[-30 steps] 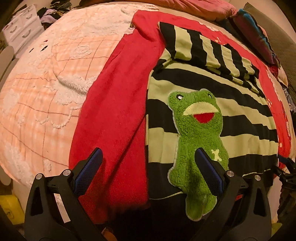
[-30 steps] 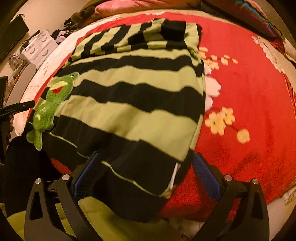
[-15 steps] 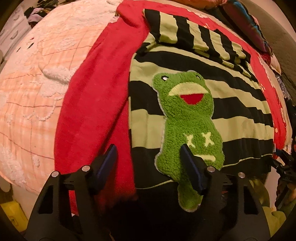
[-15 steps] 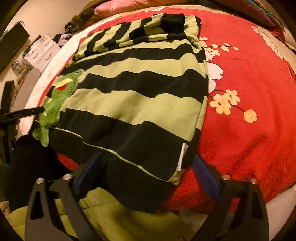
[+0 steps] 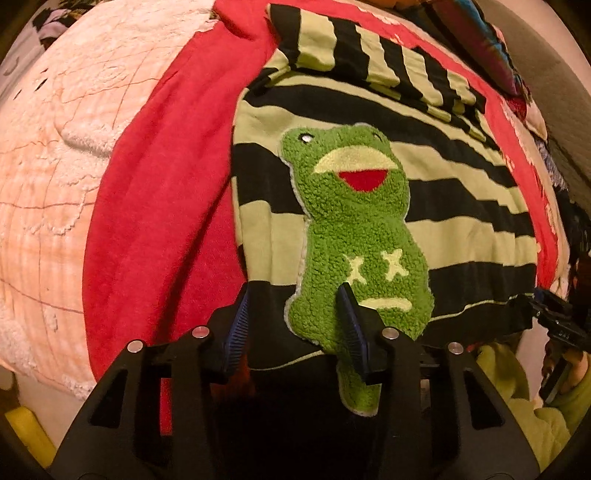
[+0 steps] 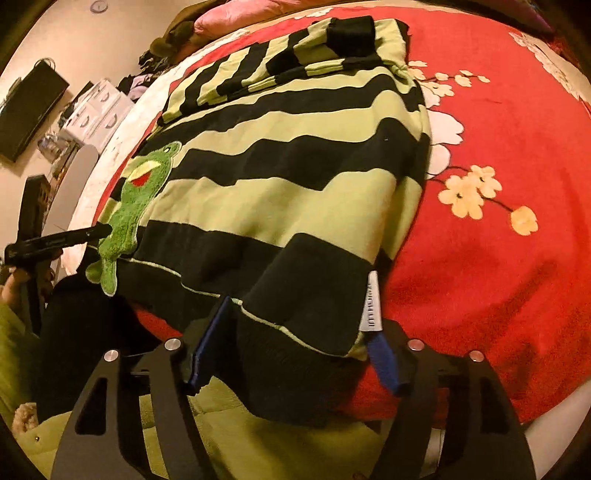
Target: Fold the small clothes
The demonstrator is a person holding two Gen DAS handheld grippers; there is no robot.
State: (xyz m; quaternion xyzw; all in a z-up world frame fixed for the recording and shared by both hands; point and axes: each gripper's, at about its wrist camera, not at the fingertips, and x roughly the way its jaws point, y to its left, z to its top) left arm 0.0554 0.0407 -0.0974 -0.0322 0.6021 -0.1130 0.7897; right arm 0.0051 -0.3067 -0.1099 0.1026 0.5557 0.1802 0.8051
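Both grippers' jaws have just been closing around the striped sweater's hem. The left gripper stands narrow beside the frog patch, the right gripper wider. Whether the pads press the cloth I cannot tell.

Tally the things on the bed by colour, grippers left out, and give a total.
Green and black striped: 1, the sweater with its frog patch
Red: 1, the flowered blanket under the sweater
Pale cream: 1, the textured bedspread beside the blanket
Pink: 1, the pillow at the far end
Total: 4
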